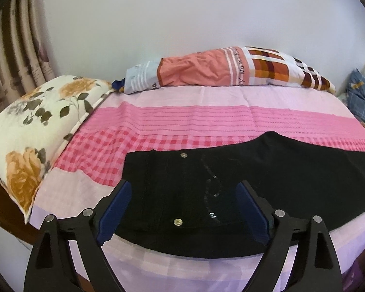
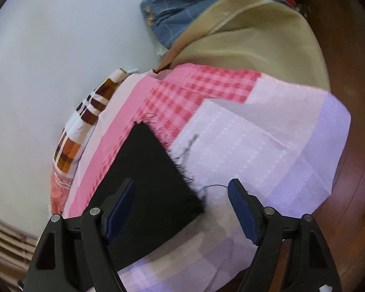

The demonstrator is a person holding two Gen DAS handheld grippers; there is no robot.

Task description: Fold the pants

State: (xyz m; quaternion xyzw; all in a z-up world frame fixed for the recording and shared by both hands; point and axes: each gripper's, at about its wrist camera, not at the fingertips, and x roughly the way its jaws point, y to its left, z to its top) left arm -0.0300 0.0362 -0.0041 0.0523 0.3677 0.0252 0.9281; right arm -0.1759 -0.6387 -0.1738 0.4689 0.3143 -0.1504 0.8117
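**Black pants lie flat on the bed, both tools open above them**

The black pants (image 1: pixel 231 185) are spread across the near part of the bed (image 1: pixel 182 119), on a sheet of pink stripes, red-and-pink check and pale lilac blocks. In the left wrist view the waist end faces the camera: two round metal buttons show on the dark cloth, one near the far edge and one near the near edge, with a faint line of small shiny studs curving between them. The cloth lies flat and runs off to the right of the picture.

The left tool (image 1: pixel 182 206) hangs over that waist end with its jaws standing wide. Its blue pads (image 1: pixel 114 209) are apart on either side of the buttoned part, and nothing is pinched between them.

The right wrist view is tilted and a little blurred. It shows the other end of the pants (image 2: pixel 148 170), a frayed hem with loose black threads trailing onto the lilac sheet. The right tool (image 2: pixel 180 209) is also wide; the left pad sits over the black cloth and the right pad over bare sheet, with the corner of the hem between them, not gripped.

At the head of the bed, against the pale wall, lies a pillow (image 1: pixel 221 68) in salmon, white and an orange-brown check. A floral pillow (image 1: pixel 29 131) with yellow roses rests at the left edge. A blue checked cloth (image 2: pixel 172 19) and a tan blanket (image 2: pixel 250 46) are heaped at the far right side.
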